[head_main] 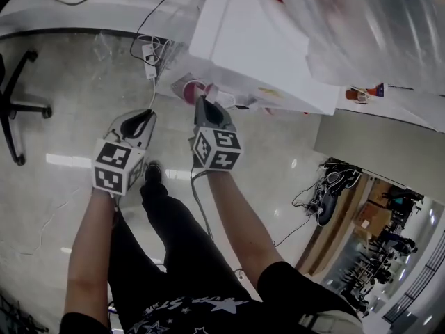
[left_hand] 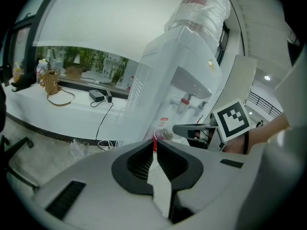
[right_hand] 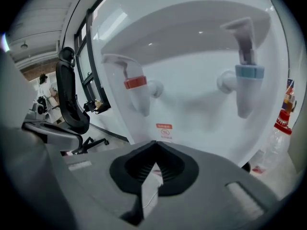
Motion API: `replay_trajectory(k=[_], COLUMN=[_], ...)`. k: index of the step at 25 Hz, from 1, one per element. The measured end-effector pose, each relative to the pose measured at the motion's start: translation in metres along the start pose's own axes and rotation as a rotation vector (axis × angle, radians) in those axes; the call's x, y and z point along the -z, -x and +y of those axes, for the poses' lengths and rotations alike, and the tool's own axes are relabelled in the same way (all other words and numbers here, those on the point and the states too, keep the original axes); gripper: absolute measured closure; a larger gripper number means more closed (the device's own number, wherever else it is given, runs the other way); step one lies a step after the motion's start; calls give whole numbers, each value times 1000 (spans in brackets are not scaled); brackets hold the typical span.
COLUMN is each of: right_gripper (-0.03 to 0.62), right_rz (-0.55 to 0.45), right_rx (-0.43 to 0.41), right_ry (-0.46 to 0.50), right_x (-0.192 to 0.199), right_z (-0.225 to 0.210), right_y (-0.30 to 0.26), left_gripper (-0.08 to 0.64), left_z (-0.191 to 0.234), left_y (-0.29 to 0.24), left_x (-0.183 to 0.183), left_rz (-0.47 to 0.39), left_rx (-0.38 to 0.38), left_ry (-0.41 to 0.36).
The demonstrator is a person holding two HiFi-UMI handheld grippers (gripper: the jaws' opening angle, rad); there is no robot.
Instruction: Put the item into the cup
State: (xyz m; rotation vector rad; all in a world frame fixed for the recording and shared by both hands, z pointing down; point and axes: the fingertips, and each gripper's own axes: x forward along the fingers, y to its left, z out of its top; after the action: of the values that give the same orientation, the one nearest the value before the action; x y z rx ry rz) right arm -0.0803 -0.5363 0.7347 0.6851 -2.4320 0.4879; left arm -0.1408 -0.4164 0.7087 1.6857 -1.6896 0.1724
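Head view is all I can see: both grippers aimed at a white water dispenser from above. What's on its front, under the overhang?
Observer: The right gripper view shows two taps, a red tap on the left and a blue tap on the right.
Operator: Is the right gripper holding anything?
Observer: No. The right gripper has its jaws together with nothing between them.
Operator: And the left one?
Observer: The left gripper also has its jaws together, and nothing is clearly held.
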Motion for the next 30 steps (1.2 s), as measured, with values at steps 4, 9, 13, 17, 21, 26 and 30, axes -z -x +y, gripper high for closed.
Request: replay_trajectory(k=[4,9,13,17,21,26,30], right_gripper=[592,591,591,591,589,526,526], right_rz=[22,33,51,67,88,87,90], right_rx=[-2,-4,13,17,12,6,19], right_ry=[19,36,63,78,100,88,92], right_x=[6,11,14,18,21,21,19], right_z=[-2,-3,-4,-5,-5,-7,-9], right_y=[-14,-21,-30,-37,-39,-38,-39], left_gripper=[531,531,531,531,531,531,531], left_z=[8,10,13,14,14,11,10], left_y=[-8,-11,-12,-15,-17,-18,-17], left_x=[7,11,12,15,18,18,17], left_rz=[5,5,6,12,22,19,25], left_rx=[-12,-14,-18,-16,-16,-14,-8], left_ry=[25,31,44,38,40,38,36])
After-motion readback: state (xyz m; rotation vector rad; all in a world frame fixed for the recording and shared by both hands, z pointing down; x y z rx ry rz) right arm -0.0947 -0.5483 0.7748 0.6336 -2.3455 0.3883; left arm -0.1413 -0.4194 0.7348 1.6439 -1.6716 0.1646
